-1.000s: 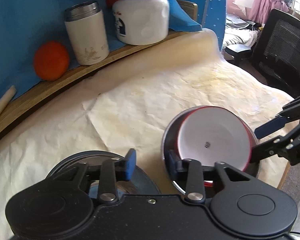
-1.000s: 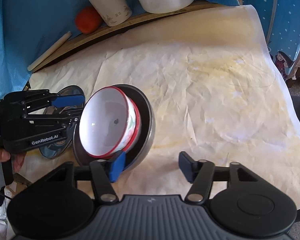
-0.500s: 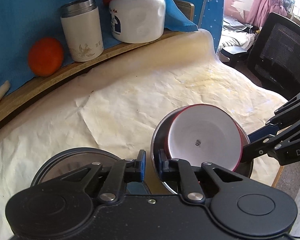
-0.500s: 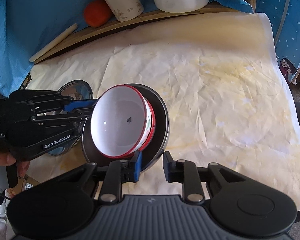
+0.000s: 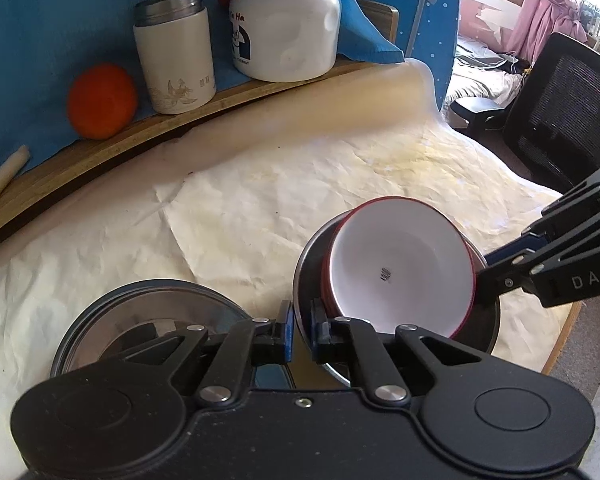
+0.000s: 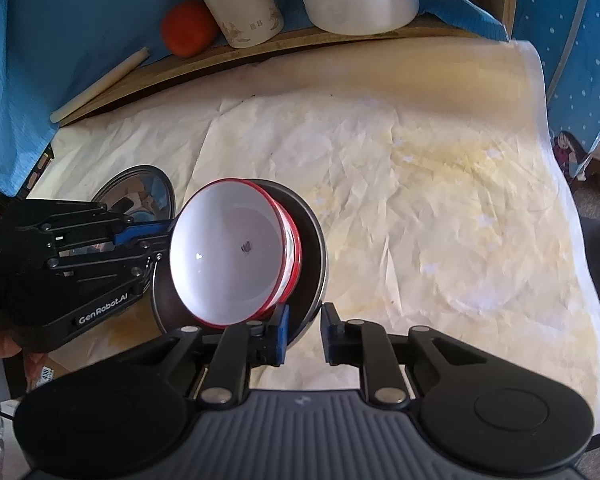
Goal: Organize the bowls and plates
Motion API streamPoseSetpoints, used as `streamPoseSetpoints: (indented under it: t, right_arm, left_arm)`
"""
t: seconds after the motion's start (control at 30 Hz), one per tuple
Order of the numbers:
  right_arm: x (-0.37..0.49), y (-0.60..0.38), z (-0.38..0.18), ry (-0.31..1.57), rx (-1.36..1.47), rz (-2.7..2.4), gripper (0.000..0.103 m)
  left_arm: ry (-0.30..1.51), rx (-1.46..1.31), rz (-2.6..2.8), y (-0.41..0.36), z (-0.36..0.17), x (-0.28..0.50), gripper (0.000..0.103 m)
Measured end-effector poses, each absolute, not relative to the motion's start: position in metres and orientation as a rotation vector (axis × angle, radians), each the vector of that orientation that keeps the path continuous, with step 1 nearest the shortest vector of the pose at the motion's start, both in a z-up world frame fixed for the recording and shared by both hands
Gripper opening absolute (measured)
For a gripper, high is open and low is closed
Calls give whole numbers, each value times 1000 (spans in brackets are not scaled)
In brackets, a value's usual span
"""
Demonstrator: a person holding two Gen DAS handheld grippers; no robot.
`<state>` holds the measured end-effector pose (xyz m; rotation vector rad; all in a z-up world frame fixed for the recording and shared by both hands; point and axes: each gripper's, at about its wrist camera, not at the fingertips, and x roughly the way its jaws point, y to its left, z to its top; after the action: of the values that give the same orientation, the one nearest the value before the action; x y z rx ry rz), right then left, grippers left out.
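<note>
a dark metal bowl is held at two opposite points of its rim, and a white bowl with a red rim is nested inside it, tipped toward the cameras. the left gripper is seen with its fingers drawn nearly together, the near rim of the dark bowl pinched between the blue pads; in the right wrist view the same tool is seen reaching in from the left side. the right gripper is seen with its fingers closed down on the opposite rim edge, a narrow gap being filled by the bowl's wall. a grip from both sides is judged to be chosen so that the stacked pair can be carried level and the inner bowl kept from sliding out. a second dark plate or lid is left flat on the paper-covered surface just beside the left fingers, probably as the next piece for stacking. a flask, an orange and a white jug are kept back on the wooden shelf, well apart from the work.
</note>
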<state>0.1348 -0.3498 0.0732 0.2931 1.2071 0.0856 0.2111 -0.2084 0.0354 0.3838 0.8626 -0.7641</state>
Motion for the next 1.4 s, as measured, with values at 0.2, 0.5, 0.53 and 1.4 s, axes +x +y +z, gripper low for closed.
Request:
streamPoseSetpoints:
  t: [0.2, 0.5, 0.53, 1.4]
  right_arm:
    - [139, -351, 73, 1188, 273, 69, 14]
    - [152, -351, 73, 1169, 231, 53, 9]
    - [151, -350, 73, 1168, 222, 52, 9]
    - [151, -349, 53, 1245, 299, 86, 19]
  left_arm:
    - [876, 371, -753, -208, 35, 212, 10]
    - [921, 344, -764, -207, 30, 210, 21]
    - [924, 341, -763, -208, 29, 210, 21]
    - [942, 324, -763, -209, 22, 214, 23]
